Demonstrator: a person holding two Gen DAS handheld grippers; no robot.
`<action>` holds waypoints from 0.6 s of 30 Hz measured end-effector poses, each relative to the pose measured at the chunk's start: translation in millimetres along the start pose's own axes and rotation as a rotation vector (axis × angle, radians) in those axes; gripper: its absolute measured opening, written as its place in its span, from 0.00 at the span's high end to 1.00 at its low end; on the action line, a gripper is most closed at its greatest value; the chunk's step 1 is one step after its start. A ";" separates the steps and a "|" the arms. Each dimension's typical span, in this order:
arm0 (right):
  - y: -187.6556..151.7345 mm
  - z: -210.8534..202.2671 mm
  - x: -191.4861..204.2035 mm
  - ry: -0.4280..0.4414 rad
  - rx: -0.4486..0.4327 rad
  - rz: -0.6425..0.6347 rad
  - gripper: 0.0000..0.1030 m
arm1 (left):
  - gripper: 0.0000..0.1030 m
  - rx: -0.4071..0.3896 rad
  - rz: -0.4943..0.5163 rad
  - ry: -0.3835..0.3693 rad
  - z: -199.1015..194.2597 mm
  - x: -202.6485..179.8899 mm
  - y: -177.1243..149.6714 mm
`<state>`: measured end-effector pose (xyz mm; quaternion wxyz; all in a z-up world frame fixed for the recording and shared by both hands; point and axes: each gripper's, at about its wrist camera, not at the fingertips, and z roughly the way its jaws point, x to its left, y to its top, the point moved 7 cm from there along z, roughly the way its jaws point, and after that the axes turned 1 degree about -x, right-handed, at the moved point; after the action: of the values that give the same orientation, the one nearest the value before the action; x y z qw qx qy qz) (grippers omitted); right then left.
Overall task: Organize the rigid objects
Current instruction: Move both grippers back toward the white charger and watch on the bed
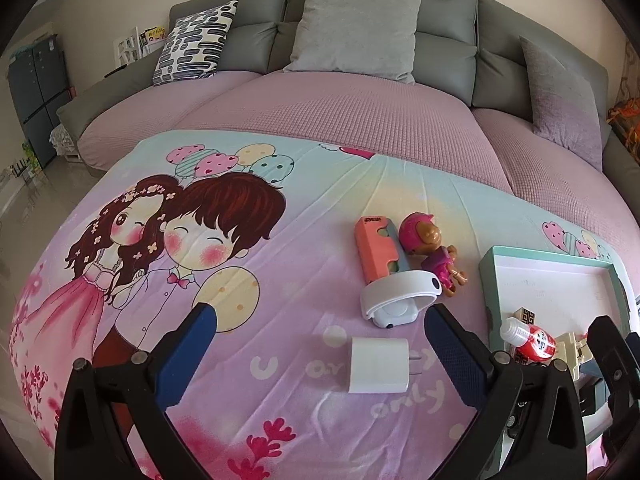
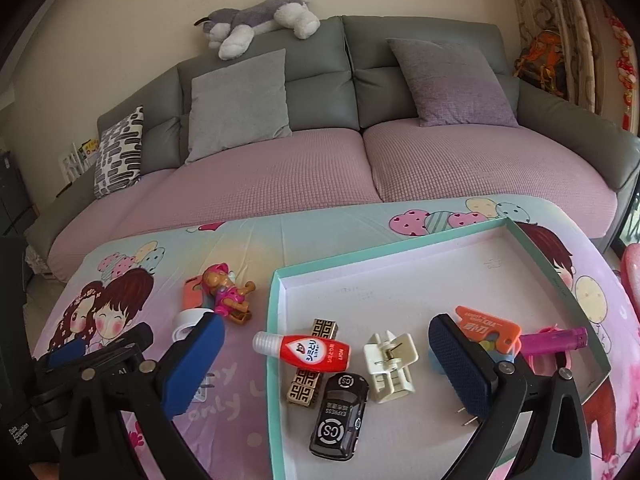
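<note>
My left gripper [image 1: 320,328] is open and empty, its jaws wide on either side of a white charger plug [image 1: 378,366] on the cartoon cloth. Beyond it lie a white clip-like gadget [image 1: 400,294], an orange case [image 1: 374,250] and a pink toy figure [image 1: 434,254]. My right gripper [image 2: 326,346] is open and empty above the teal-rimmed tray [image 2: 276,360]. In the tray lie a red bottle [image 2: 308,350], a gold patterned box [image 2: 310,376], a black toy car [image 2: 340,416], a white clip [image 2: 390,360], an orange cutter [image 2: 490,326] and a purple lighter [image 2: 554,338].
The cloth-covered table [image 1: 280,220] stands in front of a grey sofa with pink seat covers [image 1: 340,112] and cushions. A plush dog [image 2: 260,20] lies on the sofa back. My right gripper shows at the right edge of the left wrist view [image 1: 612,364].
</note>
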<state>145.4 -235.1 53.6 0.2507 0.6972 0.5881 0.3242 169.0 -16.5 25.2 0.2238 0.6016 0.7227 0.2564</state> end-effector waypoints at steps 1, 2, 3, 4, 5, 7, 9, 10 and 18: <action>-1.8 2.0 4.4 0.004 0.007 -0.010 0.00 | 0.00 0.002 -0.007 0.001 -0.1 3.6 -0.9; -3.9 4.2 8.3 0.006 0.015 -0.019 0.00 | 0.00 0.004 -0.013 0.002 0.2 7.2 -1.7; -5.8 6.4 12.0 0.008 0.022 -0.028 0.00 | 0.00 0.007 -0.018 0.004 0.6 11.0 -2.5; -7.5 8.5 15.5 0.010 0.029 -0.036 0.00 | 0.00 0.010 -0.025 0.007 1.3 15.0 -3.6; -9.2 10.5 18.5 0.011 0.036 -0.043 0.00 | 0.00 0.013 -0.031 0.011 2.2 19.3 -4.9; -11.7 13.8 25.4 0.017 0.045 -0.056 0.00 | 0.00 0.021 -0.045 0.019 4.3 28.3 -8.0; -14.9 16.8 30.5 0.021 0.053 -0.067 0.00 | 0.00 0.034 -0.055 0.027 7.7 36.2 -11.4; -16.5 18.8 32.5 0.021 0.060 -0.072 0.00 | 0.00 0.041 -0.056 0.032 9.6 39.7 -12.9; -28.4 29.1 41.4 0.027 0.103 -0.107 0.00 | 0.00 0.061 -0.084 0.031 16.7 53.2 -16.6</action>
<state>152.4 -188.3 19.9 0.2235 0.6724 0.6437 0.2891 157.6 35.1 0.9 0.2046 0.5734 0.7581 0.2337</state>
